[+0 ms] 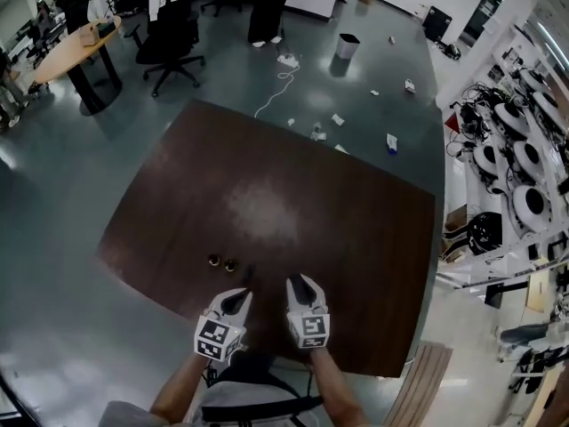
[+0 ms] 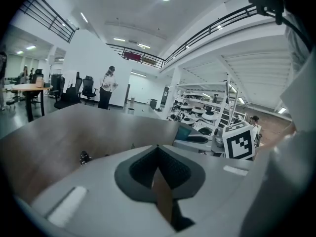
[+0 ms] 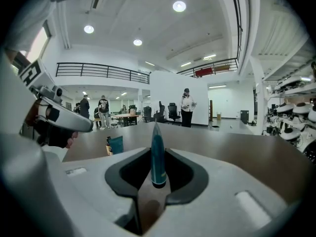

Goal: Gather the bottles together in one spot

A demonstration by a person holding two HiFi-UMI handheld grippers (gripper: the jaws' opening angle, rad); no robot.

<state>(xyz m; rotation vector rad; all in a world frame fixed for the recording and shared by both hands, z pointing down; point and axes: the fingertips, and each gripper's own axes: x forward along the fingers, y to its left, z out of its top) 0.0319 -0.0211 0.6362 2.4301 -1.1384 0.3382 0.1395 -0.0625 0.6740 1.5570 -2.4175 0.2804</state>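
Note:
On the dark brown table (image 1: 267, 185) two small dark bottles (image 1: 221, 262) stand side by side, just beyond my left gripper (image 1: 236, 299). One of them (image 2: 85, 157) shows in the left gripper view, low at the left. The left gripper (image 2: 158, 149) has its jaws together with nothing between them. My right gripper (image 1: 301, 285) hovers beside it, near the table's front edge. In the right gripper view the right gripper (image 3: 157, 154) is shut on a slim blue bottle (image 3: 158, 142), which stands upright between the pads. A teal-labelled bottle (image 3: 114, 144) stands on the table to its left.
The table's front edge lies right under my hands, with a wooden slatted seat (image 1: 425, 382) at the lower right. Office chairs (image 1: 171, 38), a round desk (image 1: 76, 50), a bin (image 1: 348, 45) and scattered litter (image 1: 318, 132) lie on the floor beyond. Shelves of white devices (image 1: 520, 158) line the right.

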